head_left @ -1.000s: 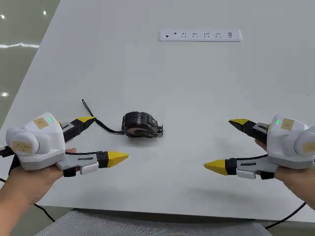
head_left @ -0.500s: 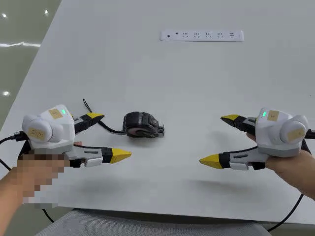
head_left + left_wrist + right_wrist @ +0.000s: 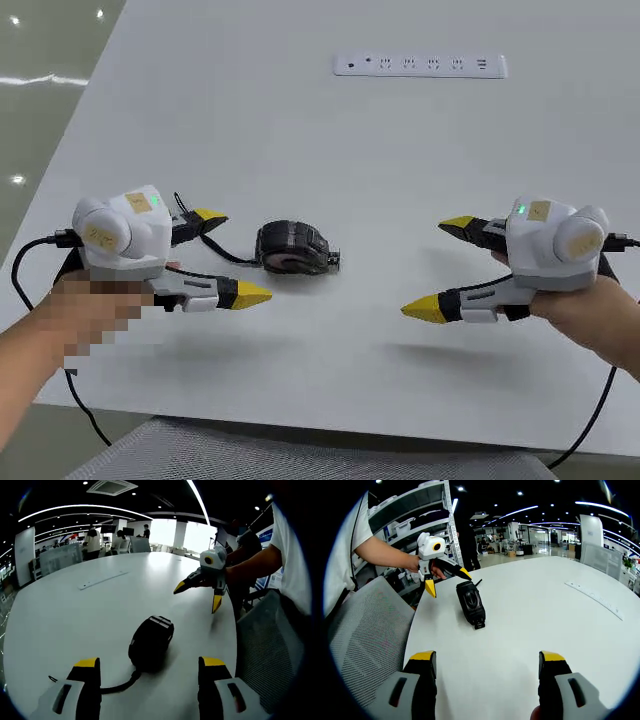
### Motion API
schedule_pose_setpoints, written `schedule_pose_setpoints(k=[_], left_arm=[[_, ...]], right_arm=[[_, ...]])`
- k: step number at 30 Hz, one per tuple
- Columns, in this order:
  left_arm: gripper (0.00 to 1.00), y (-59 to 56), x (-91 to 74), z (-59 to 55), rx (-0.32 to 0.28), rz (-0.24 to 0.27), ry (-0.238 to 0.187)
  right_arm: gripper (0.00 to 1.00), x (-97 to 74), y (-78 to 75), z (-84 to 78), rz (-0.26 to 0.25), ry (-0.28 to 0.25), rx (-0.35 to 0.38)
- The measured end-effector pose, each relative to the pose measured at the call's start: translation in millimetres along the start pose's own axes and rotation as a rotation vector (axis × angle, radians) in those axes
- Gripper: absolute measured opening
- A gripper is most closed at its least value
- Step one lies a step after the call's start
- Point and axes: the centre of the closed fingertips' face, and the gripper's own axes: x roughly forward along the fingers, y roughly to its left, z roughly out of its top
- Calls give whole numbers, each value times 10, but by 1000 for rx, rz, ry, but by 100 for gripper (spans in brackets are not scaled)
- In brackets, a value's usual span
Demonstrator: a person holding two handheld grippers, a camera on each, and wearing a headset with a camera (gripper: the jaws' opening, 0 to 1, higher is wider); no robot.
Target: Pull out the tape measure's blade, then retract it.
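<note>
Black and rounded, the tape measure (image 3: 295, 248) lies on the smooth white table (image 3: 350, 150) between the grippers, blade in, thin cord (image 3: 205, 245) trailing left. Left gripper (image 3: 232, 254) and right gripper (image 3: 437, 266) have edged inward over the last second, both spread wide and empty. The pull looks imminent, not begun.

The head view looks forward and down from above the near edge of the worktop (image 3: 330, 140), reaching as far as the power strip (image 3: 420, 65) by the far edge. The left gripper view sits low and close behind the tape measure (image 3: 151, 640), facing the right claw (image 3: 196, 600), while the right gripper view looks back the opposite way from farther off, toward the left claw (image 3: 449, 585). All three share the tape measure and the worktop around it.
</note>
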Motion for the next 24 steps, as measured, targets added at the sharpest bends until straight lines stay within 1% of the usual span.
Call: schedule_pose_setpoints(k=[7, 14, 20, 24], left_arm=[[75, 18, 96, 3, 23, -27, 29], [73, 37, 183, -37, 47, -53, 62], [73, 32, 219, -59, 59, -70, 78], [70, 37, 250, -73, 62, -81, 88]], right_arm=[[79, 54, -61, 33, 13, 8, -11], [78, 153, -66, 53, 35, 20, -20], [77, 227, -67, 66, 49, 24, -24], [76, 282, -72, 59, 57, 28, -23]])
